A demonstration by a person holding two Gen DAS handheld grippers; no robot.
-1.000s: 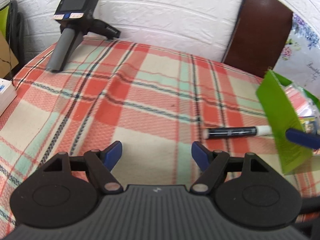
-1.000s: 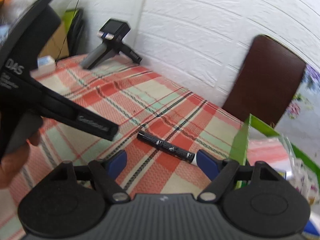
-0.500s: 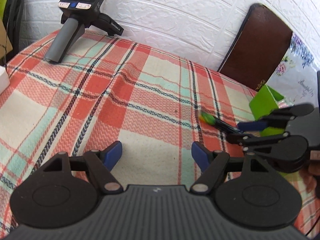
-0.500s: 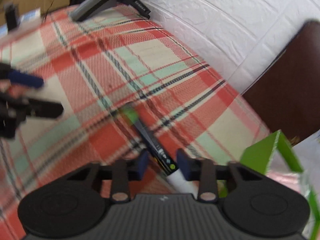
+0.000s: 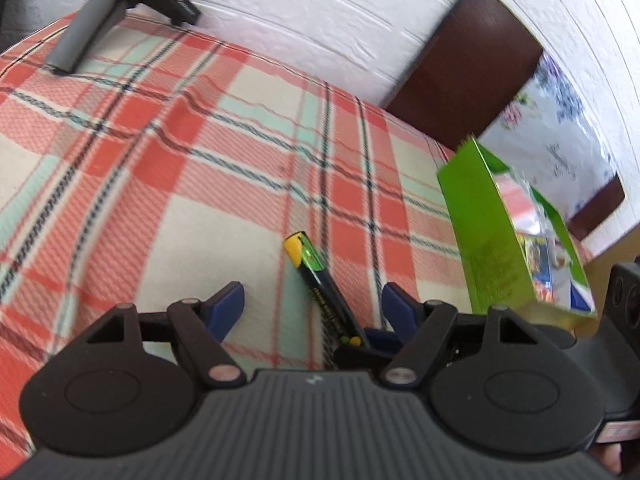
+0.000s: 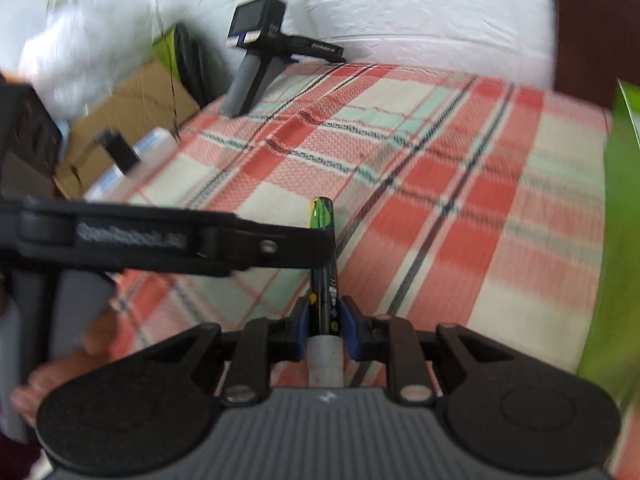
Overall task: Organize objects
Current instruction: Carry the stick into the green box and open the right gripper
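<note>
While the right gripper (image 6: 324,330) is clenched on the marker (image 6: 325,276), its blue pads press the black barrel from both sides; white cap end sits toward the gripper body, green-and-yellow tip points forward over the plaid cloth (image 6: 440,184) of the bench; whether the tip touches the cloth cannot be told. Left gripper (image 5: 312,306) is released, jaws spread wide with nothing between the pads; marker (image 5: 320,280) lies in its view slanted between those pads, nearer the right one, far end yellow-green. Green box (image 5: 484,240) stands to the right of the marker, upright and open at the top, with colourful packets inside; its contents are blurred. Spare handheld gripper (image 5: 116,12) rests at the far left of the cloth by the white wall; brown chair back (image 5: 464,76) stands behind the far edge.
</note>
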